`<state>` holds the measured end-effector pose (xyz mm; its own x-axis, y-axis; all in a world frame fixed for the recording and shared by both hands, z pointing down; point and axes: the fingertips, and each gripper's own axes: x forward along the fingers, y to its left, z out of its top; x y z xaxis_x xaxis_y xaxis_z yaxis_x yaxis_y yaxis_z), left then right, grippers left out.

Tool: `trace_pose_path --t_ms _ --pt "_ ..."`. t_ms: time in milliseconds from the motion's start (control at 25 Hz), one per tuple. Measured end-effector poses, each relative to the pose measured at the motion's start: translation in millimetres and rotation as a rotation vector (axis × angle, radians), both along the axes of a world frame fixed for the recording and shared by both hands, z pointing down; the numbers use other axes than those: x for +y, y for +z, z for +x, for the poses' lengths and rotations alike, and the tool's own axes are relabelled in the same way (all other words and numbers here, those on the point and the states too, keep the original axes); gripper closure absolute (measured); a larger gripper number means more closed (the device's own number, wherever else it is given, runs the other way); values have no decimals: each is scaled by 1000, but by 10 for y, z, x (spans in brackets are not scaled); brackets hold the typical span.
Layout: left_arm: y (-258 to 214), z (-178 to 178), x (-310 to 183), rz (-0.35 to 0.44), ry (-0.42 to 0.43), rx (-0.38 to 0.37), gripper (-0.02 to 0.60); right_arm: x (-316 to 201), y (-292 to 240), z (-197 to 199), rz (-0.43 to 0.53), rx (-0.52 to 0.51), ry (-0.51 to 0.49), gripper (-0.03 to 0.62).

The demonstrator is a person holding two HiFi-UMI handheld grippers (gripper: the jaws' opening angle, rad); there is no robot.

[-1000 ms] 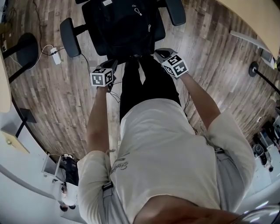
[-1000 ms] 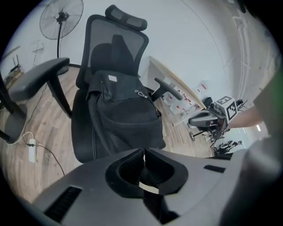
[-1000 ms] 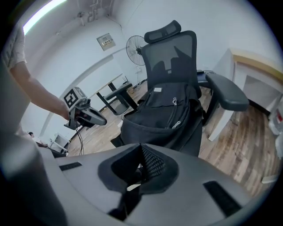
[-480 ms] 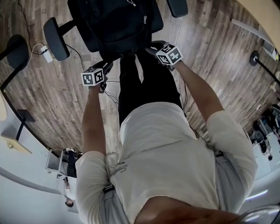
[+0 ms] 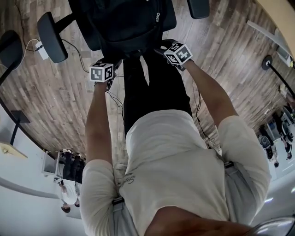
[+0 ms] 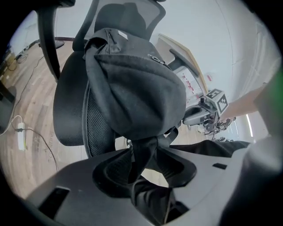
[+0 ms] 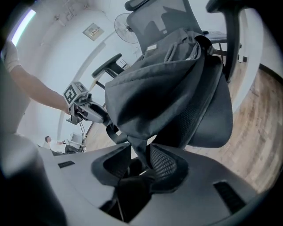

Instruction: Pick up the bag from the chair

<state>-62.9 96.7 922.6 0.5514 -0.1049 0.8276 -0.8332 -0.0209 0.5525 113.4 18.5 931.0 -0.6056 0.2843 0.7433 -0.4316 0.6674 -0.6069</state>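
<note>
A black backpack (image 5: 131, 20) lies on the black mesh office chair (image 5: 92, 37) at the top of the head view. My left gripper (image 5: 110, 69) is at the bag's near left corner and my right gripper (image 5: 167, 48) at its near right corner. In the left gripper view the bag (image 6: 132, 88) bulges above the jaws, and the left gripper (image 6: 143, 161) is shut on a black strap (image 6: 143, 148) at the bag's bottom. In the right gripper view the bag (image 7: 159, 84) leans on the backrest, and the right gripper (image 7: 139, 165) is shut on another strap (image 7: 137, 148). Whether the bag touches the seat is hidden.
The chair's armrests (image 5: 50, 36) (image 5: 199, 7) stick out on both sides of the bag. A white power strip (image 5: 40, 50) with cable lies on the wooden floor at left. A round stand base (image 5: 266, 62) sits at right. My legs in black trousers (image 5: 156, 87) stand between the grippers.
Both grippers, the bag and the chair have shifted up in the head view. The grippers stay at the bag's near corners.
</note>
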Motion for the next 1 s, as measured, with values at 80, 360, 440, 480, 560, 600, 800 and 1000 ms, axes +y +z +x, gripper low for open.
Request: trace_pose_path --t_ms 80,360,440,480,560,600,800,1000 --pt "40 63 24 -15 12 10 396 20 81 9 -9 17 -15 465" --pt "186 130 -44 -23 -75 87 396 167 210 -171 -185 -69 -70 456" --pt "208 154 -44 -17 -79 104 396 200 223 -178 -197 -81 -108 448" --pt "217 157 -49 -15 -82 113 396 201 242 -178 -194 -77 -125 448" --pt "208 145 -55 -18 -104 134 401 214 281 -194 -180 -58 -158 448" --pt "189 136 -55 -22 -114 144 408 228 295 -213 -175 -48 -170 448" --pt "36 153 -96 -34 -119 189 419 238 274 -329 -163 -31 -182 479" --pt "-207 92 -111 -25 -124 234 484 202 -50 -362 -162 -89 -191 522"
